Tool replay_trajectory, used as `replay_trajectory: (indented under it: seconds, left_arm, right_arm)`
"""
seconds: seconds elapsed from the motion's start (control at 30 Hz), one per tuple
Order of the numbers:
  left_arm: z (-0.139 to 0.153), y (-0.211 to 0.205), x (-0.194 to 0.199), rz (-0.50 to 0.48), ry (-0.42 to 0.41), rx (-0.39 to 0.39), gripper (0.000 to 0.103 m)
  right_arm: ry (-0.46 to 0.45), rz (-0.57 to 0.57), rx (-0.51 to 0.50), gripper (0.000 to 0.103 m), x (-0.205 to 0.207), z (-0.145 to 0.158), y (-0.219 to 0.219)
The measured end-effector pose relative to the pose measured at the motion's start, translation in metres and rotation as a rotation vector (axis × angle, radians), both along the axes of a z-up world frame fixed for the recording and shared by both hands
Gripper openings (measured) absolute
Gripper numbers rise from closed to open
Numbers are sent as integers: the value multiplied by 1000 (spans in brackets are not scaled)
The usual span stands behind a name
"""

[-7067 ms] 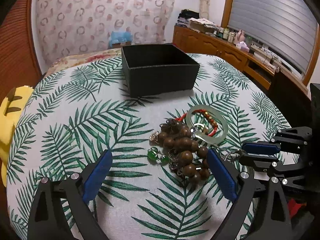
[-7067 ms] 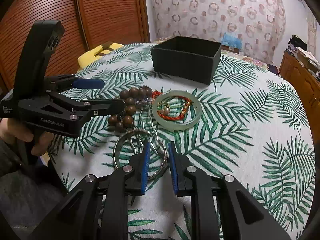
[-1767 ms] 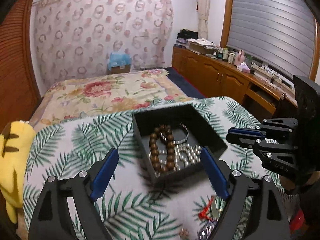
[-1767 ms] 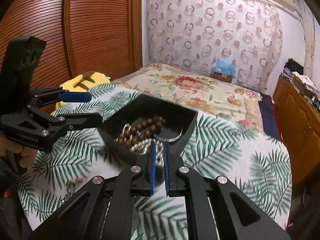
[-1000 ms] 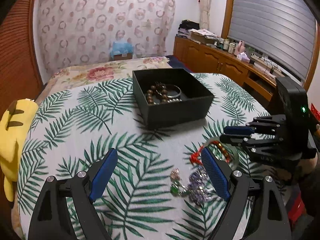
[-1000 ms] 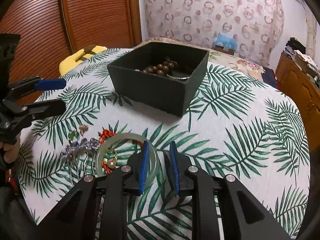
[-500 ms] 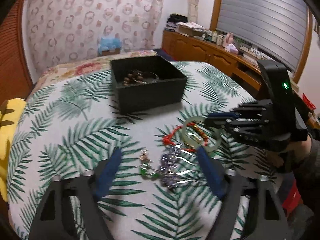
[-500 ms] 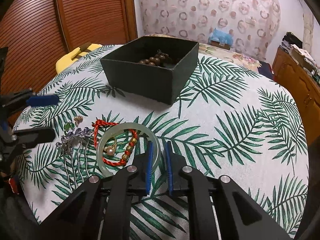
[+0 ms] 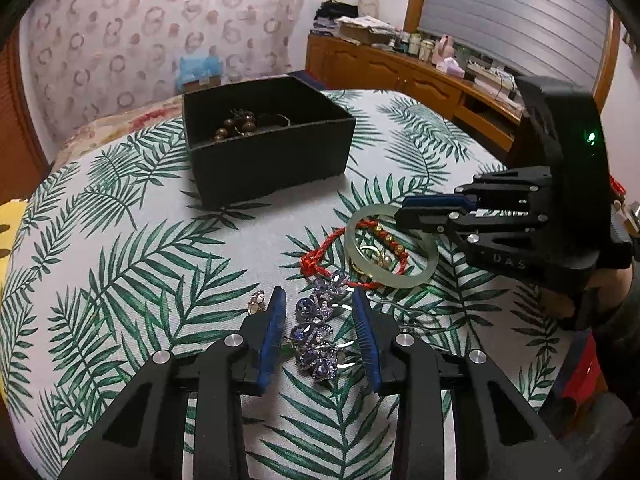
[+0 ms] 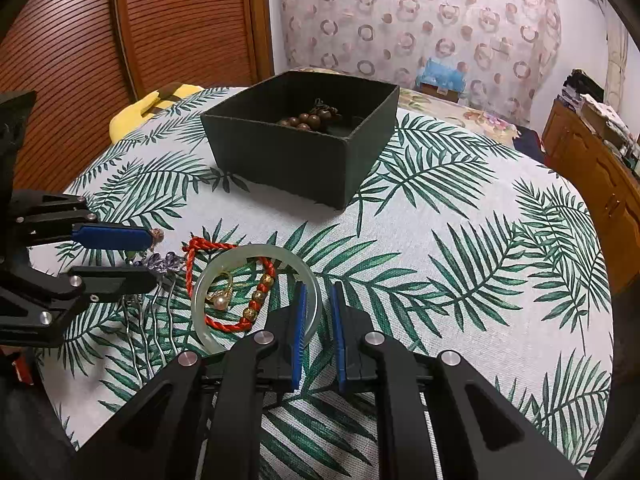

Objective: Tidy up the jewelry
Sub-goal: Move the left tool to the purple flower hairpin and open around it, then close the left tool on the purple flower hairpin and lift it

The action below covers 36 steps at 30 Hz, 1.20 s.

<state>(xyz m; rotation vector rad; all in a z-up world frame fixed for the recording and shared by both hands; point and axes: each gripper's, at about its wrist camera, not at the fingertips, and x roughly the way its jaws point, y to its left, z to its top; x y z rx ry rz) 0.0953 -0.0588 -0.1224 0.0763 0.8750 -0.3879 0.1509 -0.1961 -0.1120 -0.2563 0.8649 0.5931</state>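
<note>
A purple jewelled hair comb (image 9: 314,328) lies on the leaf-print cloth. My left gripper (image 9: 318,294) straddles its jewelled head with the jaws closing, and the pads do not visibly press on it. From the right wrist view the left gripper (image 10: 151,257) flanks the hair comb (image 10: 164,260) too. My right gripper (image 10: 320,286) is shut on the near rim of the jade bangle (image 10: 260,249), which rests flat. Inside the bangle lie a red cord bracelet (image 10: 192,252) and a gold pearl ring (image 10: 220,300). The black box (image 10: 288,160) holds wooden beads (image 10: 308,120).
A small gold earring (image 9: 256,302) lies just left of my left fingers. A yellow plush (image 10: 148,108) sits past the table's far left edge. A wooden cabinet (image 9: 400,76) runs along the right wall. A hand (image 9: 560,300) grips the right gripper (image 9: 402,212).
My left gripper has come down and forward over the hair comb, and its jaws have narrowed around it. The right gripper has closed slightly onto the bangle rim and kept still.
</note>
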Motion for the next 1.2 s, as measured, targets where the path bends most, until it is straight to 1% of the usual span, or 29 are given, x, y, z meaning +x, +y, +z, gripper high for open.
replay_trajectory:
  seconds: [0.07,0.2,0.23,0.27,0.3,0.57,0.63,0.73,0.97,1.2]
  left_arm:
    - [-2,-1,2,-4,7,6,32]
    - [-2,0,5,-9,18,-12,32]
    - [-2,1,5,-13,21,-18,30]
    - [-2,1,6,-19,25,-28,26]
    - [-2,1,6,-23,28,-35,24]
    - [-2,4,8,-28,30,-47,23]
    - [0,7,7,-19,24,-53,20]
    - [3,12,4,-9,10,-54,20]
    - [4,13,6,-2,8,-47,20]
    - [19,16,-1,18,-48,-54,20]
  right_arm:
    - [0,0,1,14,0,0,0]
    - [-1,0,-1,14,0,0,0]
    - [-1,0,-1,14,0,0,0]
    - [-2,0,-2,14,0,0,0]
    - [-1,0,-2,14,0,0,0]
    - [-3,0,-3,14,0,-1,0]
    - [-3,0,-4,14,0,-1,0]
    - [-4,0,-5,14,0,-1,0]
    - [-4,0,-4,14,0,-1,0]
    - [-9,0,-17,14,0,-1,2]
